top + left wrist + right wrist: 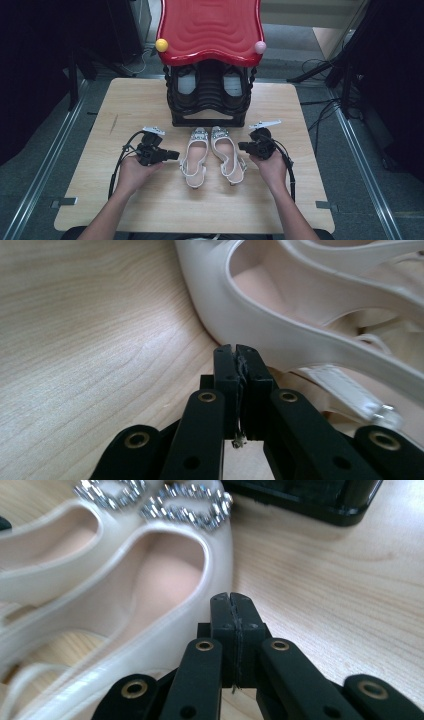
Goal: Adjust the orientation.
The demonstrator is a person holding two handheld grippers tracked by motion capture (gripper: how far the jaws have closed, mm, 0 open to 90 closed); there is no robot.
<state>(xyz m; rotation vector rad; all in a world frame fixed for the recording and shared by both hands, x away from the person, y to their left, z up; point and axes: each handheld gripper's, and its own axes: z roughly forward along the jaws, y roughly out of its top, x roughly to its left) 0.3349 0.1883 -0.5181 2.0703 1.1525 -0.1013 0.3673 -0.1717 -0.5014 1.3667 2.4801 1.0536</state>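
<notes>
The left gripper (172, 154) has its jaws pressed flat together with nothing between them, its tip just beside the outer wall of the left sandal (194, 156); the right gripper (242, 146) is likewise closed on nothing, its tip close against the outer side of the right sandal (227, 154); with a closed tip on each flank, the pair looks bracketed for nudging or squaring up rather than for lifting, though that is a judgement; the two white slingback sandals lie side by side at the middle of the table (150, 210), jewelled toes toward the far edge and heels toward the person; just beyond the toes, at the far edge, stands a black shoe rack (208, 97) with a red wavy top (210, 27); a dark pair of shoes (186, 86) already fills its upper shelf, so the low opening at its foot seems the likely place for the sandals; the rack's base lip stands in the path of the toes.
</notes>
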